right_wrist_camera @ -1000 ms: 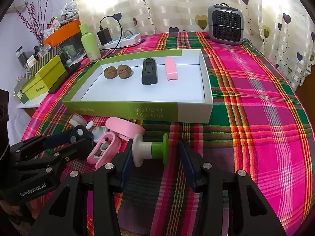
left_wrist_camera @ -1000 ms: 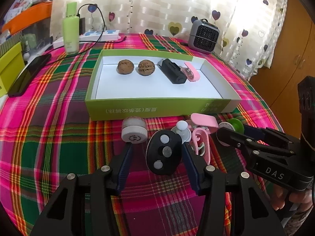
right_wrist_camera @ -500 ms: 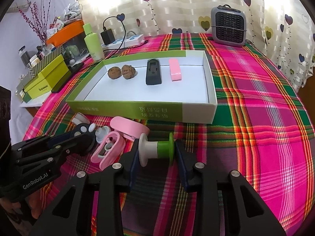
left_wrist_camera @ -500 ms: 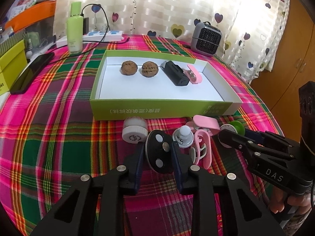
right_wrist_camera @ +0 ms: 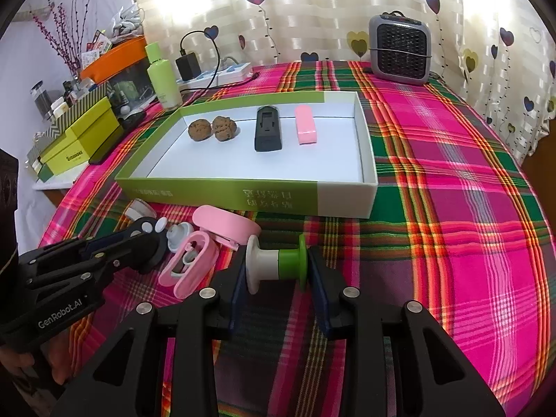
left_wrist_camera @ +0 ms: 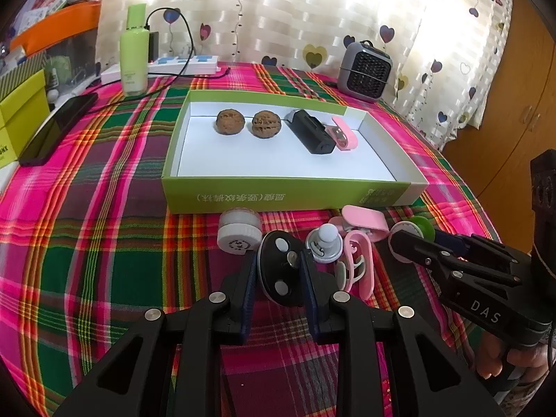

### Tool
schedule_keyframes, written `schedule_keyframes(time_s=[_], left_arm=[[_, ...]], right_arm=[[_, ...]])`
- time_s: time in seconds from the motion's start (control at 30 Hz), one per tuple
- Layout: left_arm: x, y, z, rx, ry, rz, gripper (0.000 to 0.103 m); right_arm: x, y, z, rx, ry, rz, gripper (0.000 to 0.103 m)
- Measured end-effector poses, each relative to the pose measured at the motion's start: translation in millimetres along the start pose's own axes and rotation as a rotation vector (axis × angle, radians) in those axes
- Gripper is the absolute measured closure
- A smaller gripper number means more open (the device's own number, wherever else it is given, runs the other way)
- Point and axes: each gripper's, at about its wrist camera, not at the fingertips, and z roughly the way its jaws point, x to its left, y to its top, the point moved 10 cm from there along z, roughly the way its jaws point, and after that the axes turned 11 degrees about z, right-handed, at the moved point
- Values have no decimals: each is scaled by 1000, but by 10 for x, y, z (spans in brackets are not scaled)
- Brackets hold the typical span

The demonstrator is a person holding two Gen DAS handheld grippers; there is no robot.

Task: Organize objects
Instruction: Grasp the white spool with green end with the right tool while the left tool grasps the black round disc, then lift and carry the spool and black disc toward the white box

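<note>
A: Plaid-covered counter (left_wrist_camera: pixel 87 229), heart-print curtain behind. Item one: green box (left_wrist_camera: pixel 285 198) sitting mid-frame, holding two walnuts (left_wrist_camera: pixel 230 122), a black block (left_wrist_camera: pixel 311 132) and a pink case (left_wrist_camera: pixel 344 136) along its far wall.

B: And the loose lot in front of it?

A: Lower centre of the left view: left gripper (left_wrist_camera: pixel 279 271) is clamping narrow on a black disc (left_wrist_camera: pixel 281 267) standing on edge. Just beside it, a white jar (left_wrist_camera: pixel 239 231), a grey knob (left_wrist_camera: pixel 325 245) and an open pink earbud case (left_wrist_camera: pixel 358 264). Lower centre of the right view: right gripper (right_wrist_camera: pixel 278 264) is pinching a white-and-green spool (right_wrist_camera: pixel 276 260) across its two flanges.

B: Risks?

A: The disc is being held by its thin rim, so it is likely to pivot or slip out on lifting. The spool could roll free if the pads are sitting off-centre. Either gripper rising could be nudging the earbud case or knob, they are crowding so close.

B: Anything unreadable?

A: The disc's underside and pad contact are hidden behind the fingers. The box lettering is too small to read. Only part of a hand (left_wrist_camera: pixel 500 365) is showing at lower right.
</note>
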Motion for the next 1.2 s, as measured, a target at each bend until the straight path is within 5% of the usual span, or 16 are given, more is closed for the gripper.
schedule_keyframes(time_s=[1.2], left_arm=[[-24, -5, -46, -15, 26, 2, 79]], right_arm=[[-17, -103, -84, 3, -15, -18, 69]])
